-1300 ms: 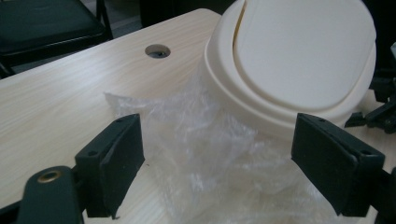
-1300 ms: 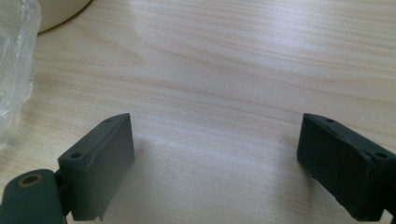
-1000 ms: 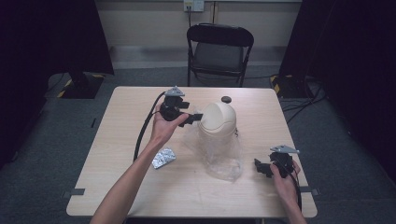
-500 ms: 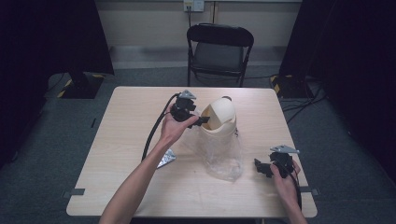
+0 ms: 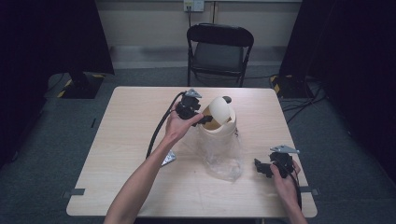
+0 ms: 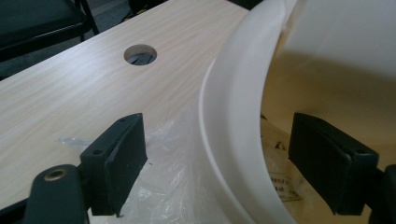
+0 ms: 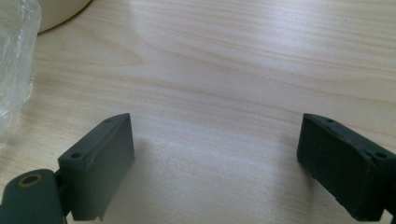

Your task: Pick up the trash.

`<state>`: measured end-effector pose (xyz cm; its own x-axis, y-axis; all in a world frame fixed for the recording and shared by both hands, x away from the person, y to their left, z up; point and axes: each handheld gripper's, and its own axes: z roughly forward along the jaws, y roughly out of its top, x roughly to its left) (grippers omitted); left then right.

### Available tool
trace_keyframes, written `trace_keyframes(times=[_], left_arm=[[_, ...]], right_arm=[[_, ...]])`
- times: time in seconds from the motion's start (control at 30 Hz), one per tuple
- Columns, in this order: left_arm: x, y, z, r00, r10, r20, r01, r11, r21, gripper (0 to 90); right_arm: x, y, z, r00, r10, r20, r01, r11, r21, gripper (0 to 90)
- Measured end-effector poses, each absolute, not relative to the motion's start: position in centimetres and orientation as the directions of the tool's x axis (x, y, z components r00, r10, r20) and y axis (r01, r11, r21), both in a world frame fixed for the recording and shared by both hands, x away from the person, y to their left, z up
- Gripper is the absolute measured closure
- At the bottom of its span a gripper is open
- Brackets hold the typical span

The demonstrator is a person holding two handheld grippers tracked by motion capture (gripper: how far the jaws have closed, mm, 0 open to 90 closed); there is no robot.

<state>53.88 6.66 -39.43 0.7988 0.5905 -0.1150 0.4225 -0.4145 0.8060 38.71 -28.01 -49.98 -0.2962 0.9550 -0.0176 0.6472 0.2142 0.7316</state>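
Table (image 5: 121,140) of pale wood carries a cream plastic bin (image 5: 218,123) near its centre, lined with a clear bag (image 5: 224,161) that spills toward the person. Bin appears light and rigid; its smooth rim (image 6: 229,140) is judged the best hold, though slippery. Bag film is soft and would tear or slide. Left gripper (image 5: 205,119) straddles that rim, jaws apart, one inside, one outside, not yet closed. Right gripper (image 5: 262,168) rests spread wide and empty, well apart. Crumpled foil (image 5: 169,158) lies beside the left forearm.
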Motion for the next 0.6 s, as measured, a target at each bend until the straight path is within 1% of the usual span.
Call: trace_keyframes(times=[0.03,0.1,0.17,0.2,0.27,0.33,0.37,0.4,0.43,0.53,0.57,0.6], left_arm=[[53.9,6.9,-39.4,0.797,0.588,-0.136,0.437,-0.407,0.802,18.2],[53.8,7.2,-39.2,0.795,0.594,-0.121,0.431,-0.414,0.802,17.5],[53.5,7.8,-38.9,0.801,0.581,-0.145,0.434,-0.397,0.809,16.9],[53.5,7.8,-38.9,0.801,0.581,-0.145,0.434,-0.397,0.809,17.0],[52.9,8.3,-38.5,0.808,0.577,-0.117,0.417,-0.421,0.806,16.9],[52.8,8.6,-38.4,0.811,0.573,-0.118,0.41,-0.413,0.813,16.8],[52.4,9.6,-38.1,0.805,0.578,-0.132,0.409,-0.381,0.829,16.8],[52.4,9.6,-38.1,0.805,0.578,-0.132,0.409,-0.381,0.829,16.9],[52.1,10.7,-37.7,0.803,0.58,-0.138,0.406,-0.363,0.839,16.9],[51.7,11.6,-37.6,0.799,0.587,-0.132,0.4,-0.354,0.846,16.8],[51.1,12.8,-37.7,0.787,0.606,-0.12,0.388,-0.334,0.859,16.9],[51.1,12.8,-37.7,0.787,0.606,-0.12,0.388,-0.334,0.859,17.0]], right_arm=[[38.7,-28.0,-50.0,-0.294,0.956,-0.015,0.648,0.211,0.732,10.3],[38.7,-28.0,-50.0,-0.296,0.955,-0.017,0.647,0.214,0.732,10.3],[38.7,-28.0,-50.0,-0.296,0.955,-0.015,0.648,0.212,0.732,10.3],[38.7,-28.0,-50.0,-0.299,0.954,-0.014,0.647,0.214,0.732,10.3],[38.8,-28.0,-50.0,-0.303,0.953,-0.013,0.647,0.216,0.731,10.2],[38.8,-28.0,-50.0,-0.303,0.953,-0.013,0.647,0.216,0.731,10.3],[38.8,-28.0,-50.0,-0.303,0.953,-0.013,0.647,0.216,0.731,10.3],[38.8,-28.0,-50.0,-0.303,0.953,-0.013,0.647,0.216,0.731,10.3],[38.8,-28.0,-50.0,-0.303,0.953,-0.013,0.647,0.215,0.731,10.3],[38.8,-28.0,-50.0,-0.303,0.953,-0.013,0.647,0.215,0.731,10.3],[38.8,-28.0,-50.0,-0.303,0.953,-0.013,0.647,0.216,0.731,10.3],[38.8,-28.0,-50.0,-0.303,0.953,-0.013,0.647,0.216,0.731,10.3]])
